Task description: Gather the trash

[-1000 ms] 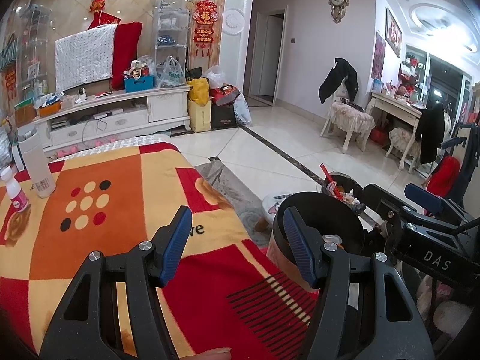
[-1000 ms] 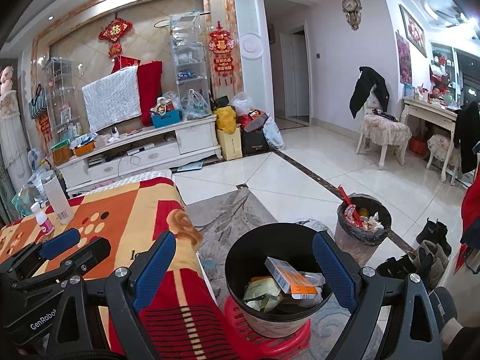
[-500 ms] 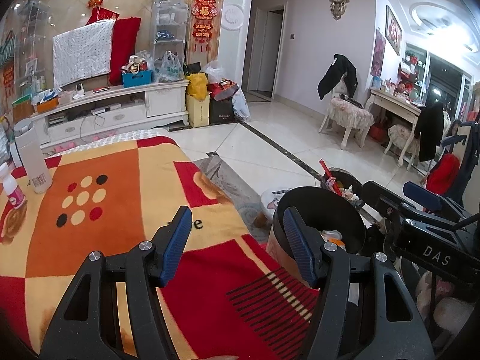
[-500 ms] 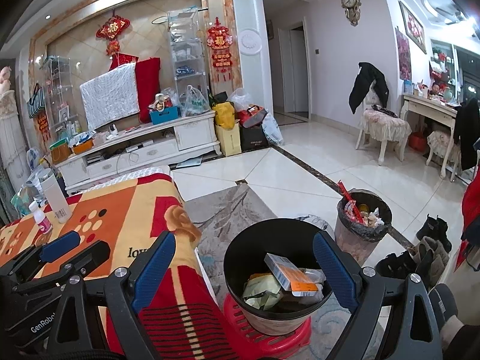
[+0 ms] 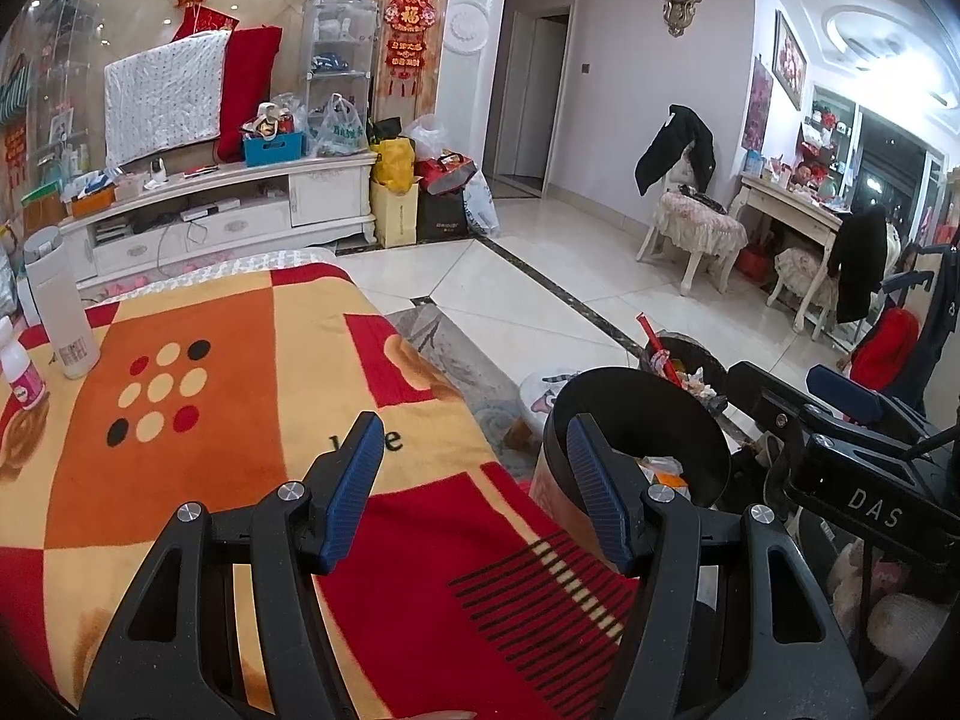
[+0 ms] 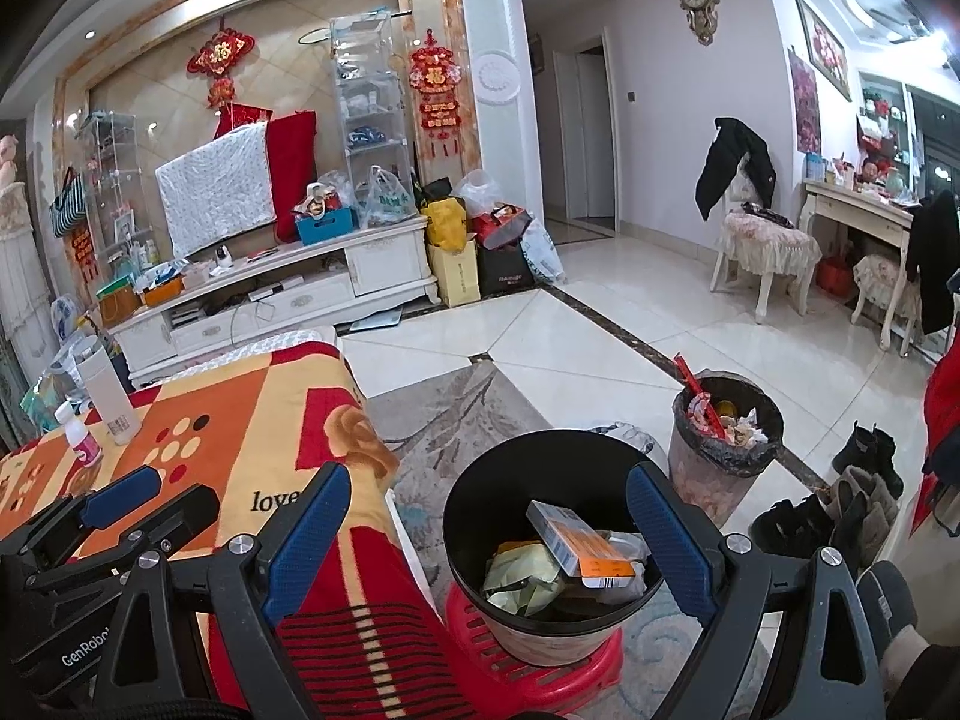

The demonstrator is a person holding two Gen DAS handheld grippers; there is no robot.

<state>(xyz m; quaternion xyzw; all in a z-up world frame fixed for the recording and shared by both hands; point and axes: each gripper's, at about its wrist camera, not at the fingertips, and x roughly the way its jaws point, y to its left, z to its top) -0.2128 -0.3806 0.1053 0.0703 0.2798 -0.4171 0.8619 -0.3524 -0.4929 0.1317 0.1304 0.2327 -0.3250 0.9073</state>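
A black trash bin (image 6: 480, 492) stands on a red stool (image 6: 540, 669) beside the blanket-covered table (image 6: 252, 420). It holds an orange box (image 6: 579, 546) and crumpled wrappers (image 6: 519, 576). My right gripper (image 6: 489, 534) is open and empty, above and in front of the bin. My left gripper (image 5: 471, 480) is open and empty over the blanket's right edge (image 5: 420, 540), with the bin (image 5: 636, 420) just right of it. A small white bottle (image 5: 21, 375) and a tall white bottle (image 5: 60, 306) stand at the table's far left.
A second, full trash bin (image 6: 726, 438) stands on the tiled floor behind the first. Shoes (image 6: 840, 498) lie at the right. A grey rug (image 6: 456, 414) lies under the stool. A TV cabinet (image 6: 282, 294), chairs (image 6: 762, 246) and a desk (image 6: 858, 216) line the walls.
Both grippers have drifted slightly; the left view has tilted a little toward the table. Both stay open and empty.
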